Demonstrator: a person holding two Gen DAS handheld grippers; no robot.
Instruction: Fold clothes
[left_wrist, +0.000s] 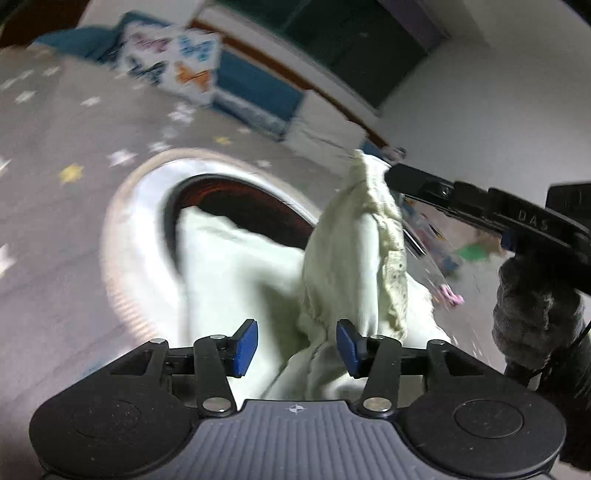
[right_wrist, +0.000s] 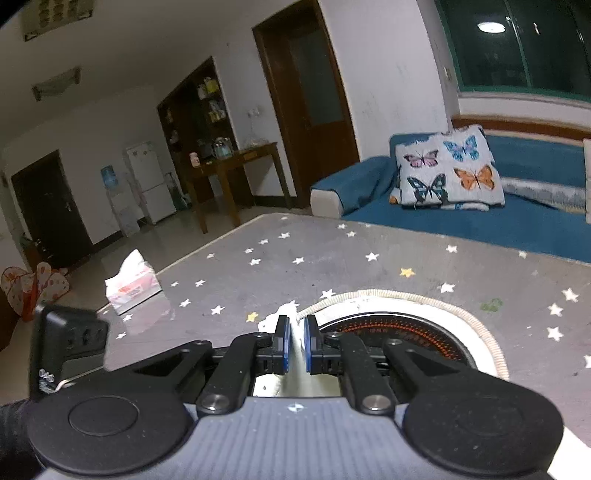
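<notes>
- Hanging from the right tool (right_wrist: 296, 345), whose pads are pinched onto a thin fold, the pale cream garment (left_wrist: 347, 258) drapes down over a round white-rimmed heater (left_wrist: 122, 229) on the star-patterned grey tabletop (right_wrist: 369, 243).
- Slipping is the risk: so small a bite of cloth could pull free under the garment's weight.
- Left tool (left_wrist: 297, 347) sits low with its pads wide apart, cloth between them but ungripped; closing off-target would bunch it.
- The left view is blurred.

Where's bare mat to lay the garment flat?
Free: star mat between the round pad and sofa, also toward the tissue pack. Crowded: the pad itself, where the pale garment hangs from the right tool.
</notes>
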